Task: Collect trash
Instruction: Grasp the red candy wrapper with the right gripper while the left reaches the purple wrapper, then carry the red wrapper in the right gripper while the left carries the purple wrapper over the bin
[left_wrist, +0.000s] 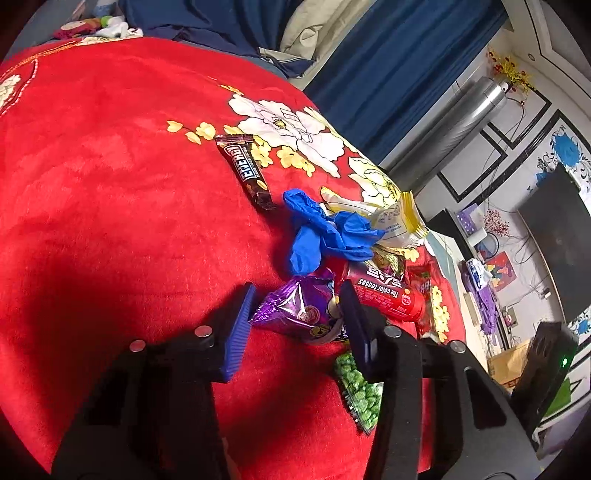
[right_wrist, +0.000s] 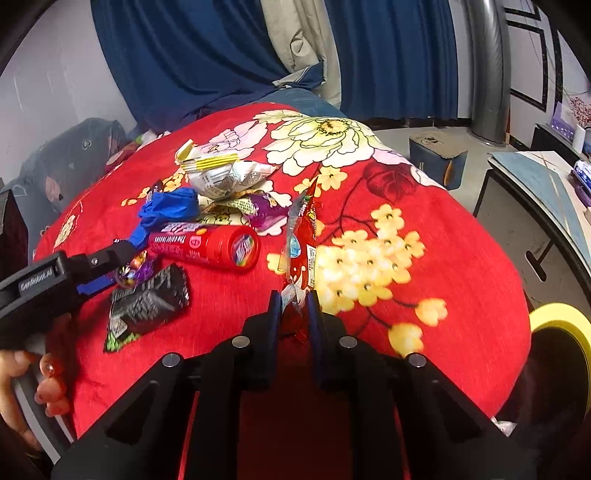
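Trash: wrappers lying in a loose pile on the red floral blanket, none in any container.
Right gripper: pointing down at the blanket, jaws clamping the near end of the red snack packet; the packet is standing on edge, running away from the fingers.
Left gripper: angling down, jaws partly apart and straddling the purple wrapper; left pad just beside the wrapper's edge, right finger against its far side, contact unclear.
Left hand: gripping the left tool's handle, showing at the lower left edge of the right wrist view.
Container: yellow-rimmed opening sitting just off the blanket edge at right; its contents are hidden.
Pile: red tube lying on its side just behind the purple wrapper; blue glove crumpled beyond it; white-and-yellow bag touching the glove.
Outliers: brown candy bar lying apart, further out; green pea packet lying partly under the left gripper's right finger.
Obstruction: red tube crowding the left gripper's right finger.
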